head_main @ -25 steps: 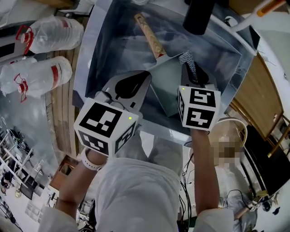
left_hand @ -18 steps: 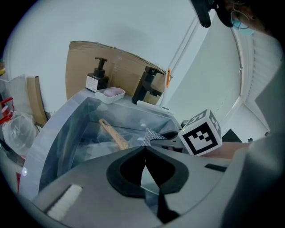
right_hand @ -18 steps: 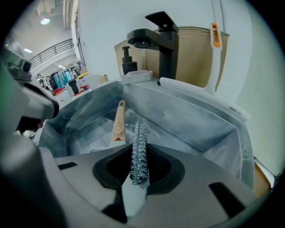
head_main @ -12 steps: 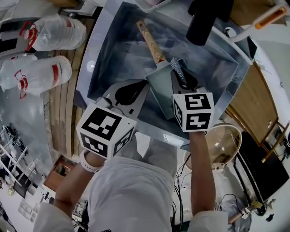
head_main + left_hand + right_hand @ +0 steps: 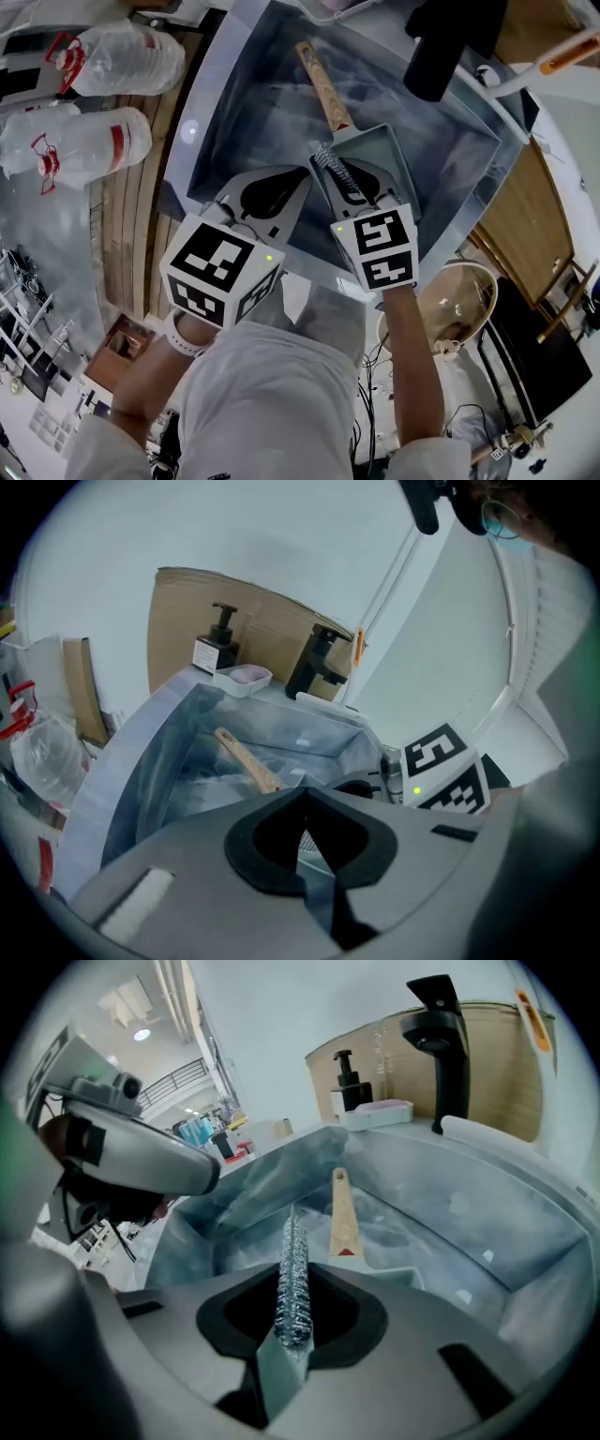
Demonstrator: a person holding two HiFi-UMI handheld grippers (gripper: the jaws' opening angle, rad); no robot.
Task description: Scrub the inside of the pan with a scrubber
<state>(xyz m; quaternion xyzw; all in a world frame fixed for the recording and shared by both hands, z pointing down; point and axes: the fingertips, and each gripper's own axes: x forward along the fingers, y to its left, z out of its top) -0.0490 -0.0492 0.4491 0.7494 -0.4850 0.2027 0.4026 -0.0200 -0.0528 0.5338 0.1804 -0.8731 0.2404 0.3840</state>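
The sink (image 5: pixel 192 131) is a deep rectangular steel basin with a broad flat rim; its walls appear to be covered with a crinkled translucent film. The pan (image 5: pixel 398 150) lies inside the basin, right of centre. It is rectangular, of matt grey metal with low upright walls. Its straight handle (image 5: pixel 324 86) is light wood with a red band at the pan end, and it points toward the far wall. The right gripper (image 5: pixel 349 186) is over the near left corner of the pan, jaws closed tight on the scrubber (image 5: pixel 330 161). The scrubber is a long, narrow roll of bright coiled steel wire with a rough, glittering surface. It projects forward from the jaws and crosses the pan wall; contact with the pan floor cannot be confirmed. The left gripper (image 5: pixel 305 855) is just beside the right one, over the near part of the basin. Its grey jaws meet along a straight seam with nothing between them, and its black pads frame an empty opening. A matt black faucet (image 5: pixel 441 1044) stands on the far rim. Near it are a dark pump dispenser (image 5: pixel 349 1087) and a shallow pink dish (image 5: pixel 375 1110). Two clear, crumpled plastic bottles (image 5: pixel 89 145) with red labels lie on the wood-slat surface left of the sink.
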